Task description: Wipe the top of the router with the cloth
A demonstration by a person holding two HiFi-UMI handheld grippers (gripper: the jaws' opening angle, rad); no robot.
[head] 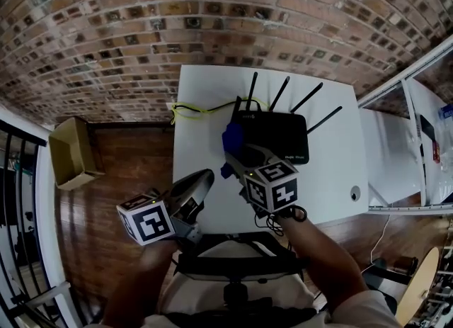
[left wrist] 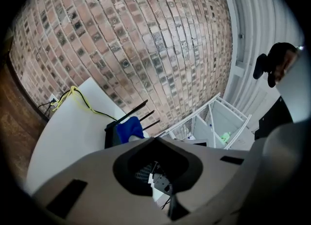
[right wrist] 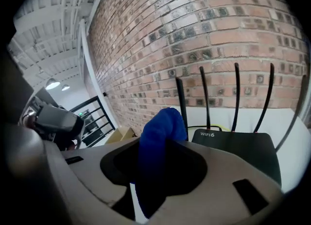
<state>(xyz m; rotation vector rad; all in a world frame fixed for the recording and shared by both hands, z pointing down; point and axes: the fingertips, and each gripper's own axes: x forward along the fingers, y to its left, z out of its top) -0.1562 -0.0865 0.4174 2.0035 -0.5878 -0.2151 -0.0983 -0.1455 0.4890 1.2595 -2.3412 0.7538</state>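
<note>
On the white table (head: 205, 93) lies a black router (head: 279, 135) with several antennas raised toward the brick wall. My right gripper (head: 237, 151) is shut on a blue cloth (head: 232, 137), held at the router's left end. In the right gripper view the cloth (right wrist: 160, 141) sticks up between the jaws, and the router (right wrist: 243, 148) marked WiFi 6 lies just beyond it. My left gripper (head: 202, 180) hovers at the table's front left, jaws together and holding nothing. From the left gripper view the router (left wrist: 112, 132) and cloth (left wrist: 127, 129) are seen ahead.
A yellow cable (head: 195, 109) runs off the table's back left corner. A small round object (head: 354, 193) sits near the front right corner. A cardboard box (head: 71, 151) stands on the wood floor to the left, a white shelf (head: 403, 142) to the right.
</note>
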